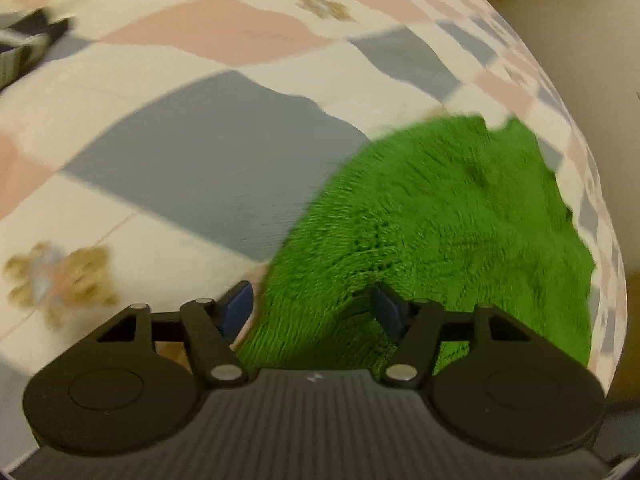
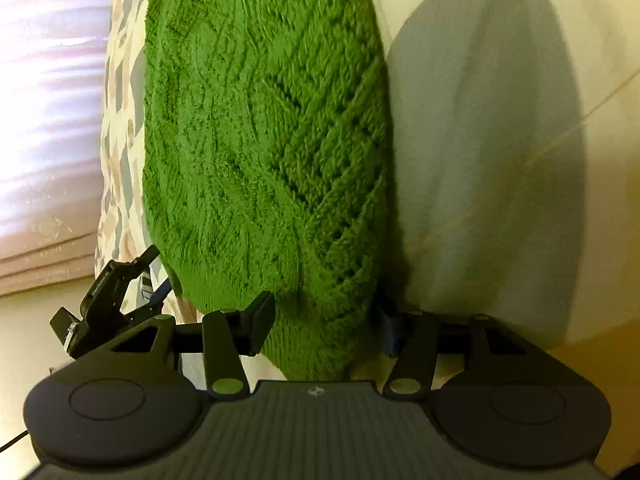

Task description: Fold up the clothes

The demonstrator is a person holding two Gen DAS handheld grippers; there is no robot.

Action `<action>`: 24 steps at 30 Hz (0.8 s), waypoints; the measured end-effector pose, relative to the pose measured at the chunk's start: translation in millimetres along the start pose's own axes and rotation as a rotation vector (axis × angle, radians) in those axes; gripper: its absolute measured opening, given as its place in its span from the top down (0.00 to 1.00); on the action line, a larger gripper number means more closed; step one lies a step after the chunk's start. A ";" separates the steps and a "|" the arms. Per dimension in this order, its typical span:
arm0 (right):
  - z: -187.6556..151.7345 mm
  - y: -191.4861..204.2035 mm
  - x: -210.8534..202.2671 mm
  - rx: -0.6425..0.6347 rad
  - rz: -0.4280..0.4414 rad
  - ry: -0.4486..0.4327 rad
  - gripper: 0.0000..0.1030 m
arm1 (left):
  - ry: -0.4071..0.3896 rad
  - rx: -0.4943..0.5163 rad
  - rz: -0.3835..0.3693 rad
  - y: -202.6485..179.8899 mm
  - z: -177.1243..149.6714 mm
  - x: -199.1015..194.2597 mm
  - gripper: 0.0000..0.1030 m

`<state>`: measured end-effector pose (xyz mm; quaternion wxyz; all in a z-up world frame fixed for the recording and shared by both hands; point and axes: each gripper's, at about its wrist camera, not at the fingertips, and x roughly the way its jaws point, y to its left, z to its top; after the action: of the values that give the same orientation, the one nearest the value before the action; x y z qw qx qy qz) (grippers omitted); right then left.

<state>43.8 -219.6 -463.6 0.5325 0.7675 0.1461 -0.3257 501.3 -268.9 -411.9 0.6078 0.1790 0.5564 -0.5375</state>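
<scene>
A fuzzy green knitted garment (image 1: 440,232) lies on a bed with a checked cover (image 1: 192,152). My left gripper (image 1: 312,312) is open, its jaws wide apart over the garment's near left edge, with green fabric between the blue pads (image 1: 236,308). In the right wrist view the same green garment (image 2: 260,140) stretches away from me. My right gripper (image 2: 324,324) is open, with the garment's near end between its fingers (image 2: 262,320). I cannot tell whether either gripper touches the fabric.
A dark striped cloth (image 1: 24,44) lies at the far left of the bed. The other gripper (image 2: 108,296) shows at the lower left of the right wrist view. A pale curtain (image 2: 44,120) hangs on the left there. The bed edge curves on the right (image 1: 592,184).
</scene>
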 end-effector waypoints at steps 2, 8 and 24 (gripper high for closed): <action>0.0 1.4 7.3 0.003 0.007 -0.012 0.45 | 0.041 0.026 -0.018 -4.6 1.5 11.1 0.63; 10.7 17.2 1.0 0.008 0.069 0.027 0.88 | 0.061 0.030 -0.088 -17.9 -6.5 -12.6 0.89; 67.0 193.2 -317.1 -0.458 0.379 -0.149 0.88 | -0.399 0.050 -0.455 -177.3 -58.6 -311.7 0.94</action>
<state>-105.2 -317.3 -131.0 0.7522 0.6150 0.0304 -0.2346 383.2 -143.0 -92.2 0.5642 -0.0444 0.4385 -0.6981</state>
